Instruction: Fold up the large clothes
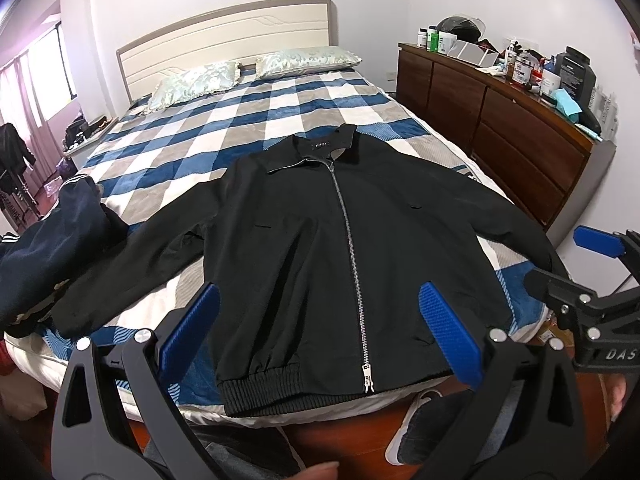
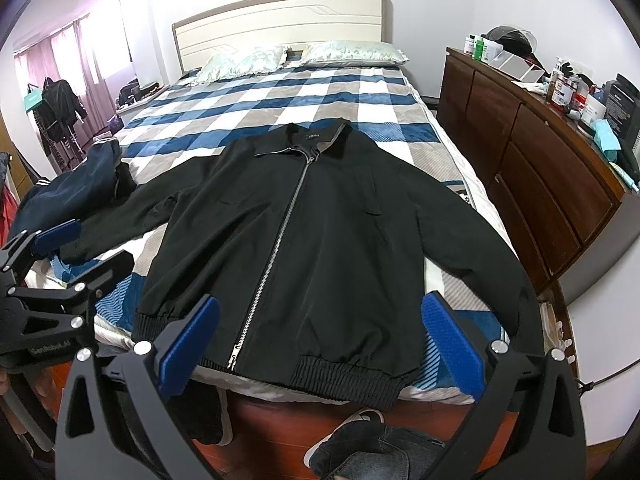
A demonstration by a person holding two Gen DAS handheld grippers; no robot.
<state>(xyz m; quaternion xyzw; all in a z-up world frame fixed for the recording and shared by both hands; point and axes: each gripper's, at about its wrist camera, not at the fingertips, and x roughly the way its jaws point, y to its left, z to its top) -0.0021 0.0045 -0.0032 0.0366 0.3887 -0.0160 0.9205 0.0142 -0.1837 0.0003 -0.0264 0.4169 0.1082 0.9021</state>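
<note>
Left wrist view: my left gripper hangs above the foot of the bed with its blue pads spread wide apart and nothing between them; I judge it is held back like this so the whole garment can be read before a first grasp. The black jacket lies flat just ahead of the pads, face up and zipped, its ribbed hem nearest the tool at the mattress edge and its collar at the far end, a layout that suits folding the sleeves inward. Its left sleeve stretches out to the left of the pads toward a navy garment heaped beyond it. My right gripper shows at the right of the pads, over the other sleeve end, its fingers also parted. Right wrist view: the right gripper is likewise wide open and empty, hovering over the hem side of the jacket, with the zip running away from the tool slightly left of centre. The right sleeve curves down past the right-hand pad, near enough, in my judgement, to be the first thing taken. The left gripper sits to the left, by the other sleeve. A wooden dresser stands beyond, to the right.
</note>
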